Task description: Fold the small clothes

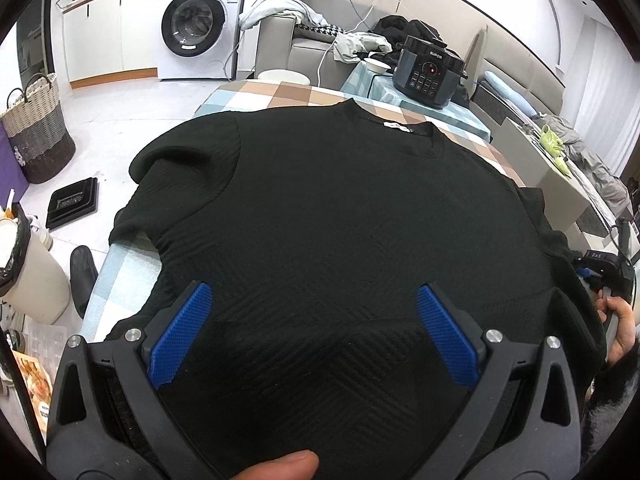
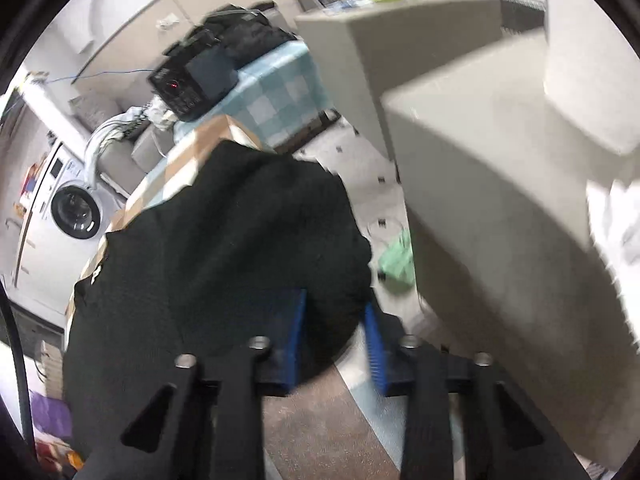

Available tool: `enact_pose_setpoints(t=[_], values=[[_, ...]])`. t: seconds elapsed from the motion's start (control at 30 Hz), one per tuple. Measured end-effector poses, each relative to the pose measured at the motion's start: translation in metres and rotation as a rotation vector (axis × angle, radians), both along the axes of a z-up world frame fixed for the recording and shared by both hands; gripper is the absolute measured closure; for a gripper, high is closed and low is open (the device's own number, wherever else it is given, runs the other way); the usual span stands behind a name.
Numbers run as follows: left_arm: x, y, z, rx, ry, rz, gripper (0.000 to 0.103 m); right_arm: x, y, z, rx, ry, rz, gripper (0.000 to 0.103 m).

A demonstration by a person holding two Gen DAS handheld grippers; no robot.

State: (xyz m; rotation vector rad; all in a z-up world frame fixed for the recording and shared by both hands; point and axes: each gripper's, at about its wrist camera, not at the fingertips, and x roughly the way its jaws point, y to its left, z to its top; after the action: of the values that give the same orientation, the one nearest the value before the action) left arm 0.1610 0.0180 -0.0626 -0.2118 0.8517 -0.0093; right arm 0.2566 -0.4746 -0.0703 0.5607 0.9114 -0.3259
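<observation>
A black knit shirt [image 1: 340, 208] lies spread flat on a table with a checked cloth [image 1: 280, 94], its neck at the far side. My left gripper [image 1: 314, 294] is open wide just over the near hem, its blue pads [image 1: 192, 332] apart with fabric lying under and between them. A thumb shows at the bottom edge. In the blurred right wrist view, my right gripper [image 2: 336, 312] is at the shirt's [image 2: 224, 248] right side. Its narrow-set blue pads [image 2: 296, 332] have a bunch of the shirt's edge filling the gap between them.
A dark pressure cooker [image 1: 428, 74] stands on a side table beyond the shirt. A washing machine [image 1: 196, 28] and a woven basket [image 1: 38, 128] are at the left. Beige furniture [image 2: 500, 200] stands close on the right, with a green item [image 2: 396, 264] on the floor.
</observation>
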Motion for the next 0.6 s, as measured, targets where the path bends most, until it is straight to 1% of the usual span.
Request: enact_pose_setpoints(t=[0.03,0.17,0.23,0.33,0.37,0.4,0.43,0.47,0.5,0.53,0.6], values=[[-0.002,0.002,0.0,-0.001,-0.003,0.002,0.001,-0.002,0.003,0.007,-0.003,-0.036,0.014,0.091],[-0.005,0.007,0.001,-0.018,-0.014,0.005,0.001,-0.002,0.024,0.042,-0.119,-0.134,0.027,0.092],[-0.006,0.009,0.001,-0.026,-0.017,0.005,0.001,0.004,0.037,0.058,-0.133,-0.196,0.06,0.092],[-0.008,0.011,0.002,-0.026,-0.018,0.007,0.001,0.021,0.079,0.087,-0.128,-0.339,0.216,0.092],[-0.01,0.012,0.002,-0.025,-0.019,0.007,0.001,0.025,0.093,0.092,-0.135,-0.357,0.269,0.092],[-0.011,0.012,0.003,-0.023,-0.019,0.008,0.001,0.033,0.116,0.096,-0.148,-0.355,0.366,0.092],[-0.012,0.013,0.003,-0.021,-0.019,0.012,0.001,0.043,0.147,0.092,-0.163,-0.305,0.495,0.092],[-0.014,0.014,0.004,-0.019,-0.02,0.016,0.001,0.047,0.169,0.084,-0.183,-0.252,0.583,0.092],[-0.016,0.016,0.004,-0.02,-0.02,0.018,0.001,0.049,0.182,0.079,-0.201,-0.214,0.629,0.092],[-0.017,0.017,0.004,-0.02,-0.021,0.02,0.001,0.047,0.199,0.069,-0.24,-0.169,0.677,0.092],[-0.02,0.02,0.004,-0.018,-0.022,0.026,0.001,0.045,0.207,0.059,-0.236,-0.122,0.7,0.092]])
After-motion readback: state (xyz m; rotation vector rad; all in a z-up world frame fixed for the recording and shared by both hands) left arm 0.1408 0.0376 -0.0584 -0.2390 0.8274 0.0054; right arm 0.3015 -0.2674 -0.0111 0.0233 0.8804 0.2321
